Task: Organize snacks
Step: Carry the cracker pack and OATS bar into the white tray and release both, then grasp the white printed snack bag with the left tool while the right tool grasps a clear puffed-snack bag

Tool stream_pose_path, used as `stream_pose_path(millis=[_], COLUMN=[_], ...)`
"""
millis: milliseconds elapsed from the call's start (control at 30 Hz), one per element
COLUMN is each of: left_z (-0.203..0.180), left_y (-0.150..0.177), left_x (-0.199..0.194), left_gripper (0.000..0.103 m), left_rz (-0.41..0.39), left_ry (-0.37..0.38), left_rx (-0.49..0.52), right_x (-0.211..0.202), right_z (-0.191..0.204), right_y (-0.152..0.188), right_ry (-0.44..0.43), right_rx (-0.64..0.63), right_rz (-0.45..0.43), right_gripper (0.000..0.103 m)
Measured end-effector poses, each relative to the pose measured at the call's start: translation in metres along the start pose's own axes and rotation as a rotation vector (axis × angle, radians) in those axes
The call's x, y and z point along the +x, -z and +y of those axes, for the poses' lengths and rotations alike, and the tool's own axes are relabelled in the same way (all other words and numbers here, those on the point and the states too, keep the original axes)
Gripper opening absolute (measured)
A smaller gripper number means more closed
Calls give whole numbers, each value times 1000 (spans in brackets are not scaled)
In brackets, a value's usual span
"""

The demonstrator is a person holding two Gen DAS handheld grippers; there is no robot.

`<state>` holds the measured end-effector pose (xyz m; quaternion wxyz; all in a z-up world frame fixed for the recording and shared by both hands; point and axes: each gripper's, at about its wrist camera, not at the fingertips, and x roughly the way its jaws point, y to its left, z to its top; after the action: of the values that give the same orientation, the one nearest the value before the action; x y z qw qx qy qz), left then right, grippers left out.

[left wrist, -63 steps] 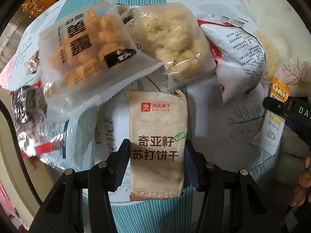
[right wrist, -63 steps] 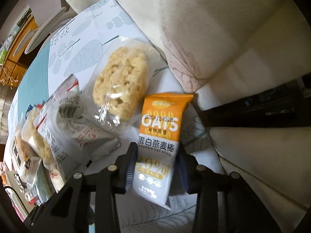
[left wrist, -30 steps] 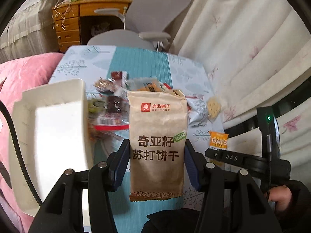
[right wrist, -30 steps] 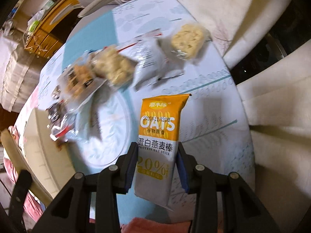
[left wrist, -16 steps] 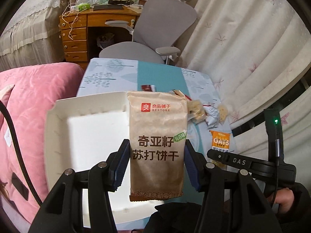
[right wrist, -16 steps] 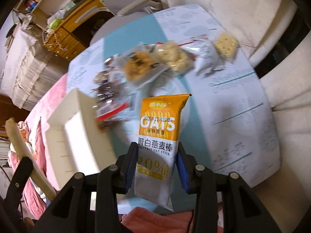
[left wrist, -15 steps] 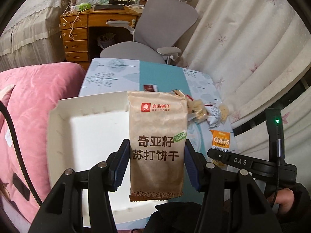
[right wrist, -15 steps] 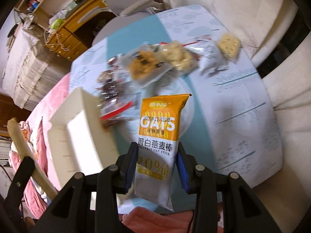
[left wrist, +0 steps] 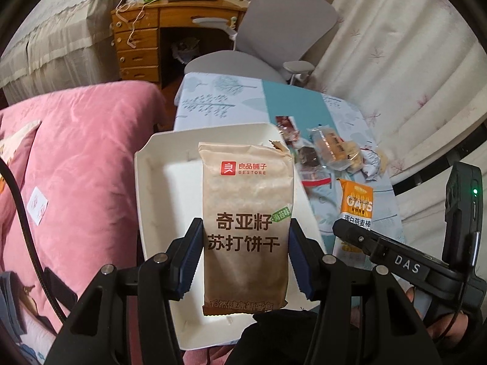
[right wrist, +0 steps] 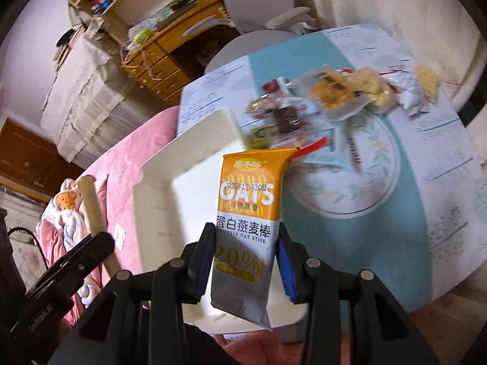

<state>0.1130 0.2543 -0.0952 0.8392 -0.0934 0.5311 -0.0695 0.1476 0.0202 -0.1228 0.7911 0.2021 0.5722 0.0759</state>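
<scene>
My left gripper [left wrist: 245,257] is shut on a tan soda-cracker packet [left wrist: 245,213] and holds it upright above a white tray [left wrist: 152,194]. My right gripper [right wrist: 245,263] is shut on an orange oat-bar packet [right wrist: 248,210], held over the tray's [right wrist: 152,197] right part. The oat bar [left wrist: 356,206] and the right gripper show at the right of the left wrist view. A pile of other snack packets [left wrist: 331,155] lies on the table behind the tray; it also shows in the right wrist view [right wrist: 334,91].
The tray rests at the near left edge of a table with a blue-and-white cloth [right wrist: 411,182]. A pink quilt [left wrist: 79,158] lies left of it. A grey office chair [left wrist: 274,30], a wooden desk [left wrist: 146,30] and curtains [left wrist: 395,60] stand behind.
Both grippers lifted their packets off the table and drew back toward me and left. The white tray has come under both packets; the snack pile has receded.
</scene>
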Motion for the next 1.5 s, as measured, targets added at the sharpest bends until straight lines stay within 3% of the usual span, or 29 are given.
stream_pose_path(millis=[100, 133, 167, 233, 500, 800, 1067, 1500], left_z=[11, 13, 15, 17, -2, -56, -135, -277], left_y=[3, 5, 6, 9, 13, 11, -1, -37], left_x=[1, 2, 3, 4, 12, 34, 72, 141], left_gripper=[54, 61, 76, 83, 83, 83, 83, 83], left_rz=[13, 20, 25, 23, 47, 82, 134, 182], left_ry=[-6, -18, -22, -25, -43, -10, 27, 50], left_rx=[-22, -30, -36, -50, -26, 33, 74, 184], right_x=[2, 4, 6, 13, 11, -2, -24, -58], right_z=[7, 8, 8, 5, -19, -75, -149, -271], right_y=[5, 5, 6, 9, 15, 19, 9, -49], right_ry=[1, 4, 2, -3, 8, 41, 93, 142], right_rx=[-11, -9, -5, 16, 75, 180, 291, 384], right_rz=[7, 17, 26, 58, 82, 85, 97, 56], right_gripper=[40, 41, 42, 51, 51, 51, 51, 51])
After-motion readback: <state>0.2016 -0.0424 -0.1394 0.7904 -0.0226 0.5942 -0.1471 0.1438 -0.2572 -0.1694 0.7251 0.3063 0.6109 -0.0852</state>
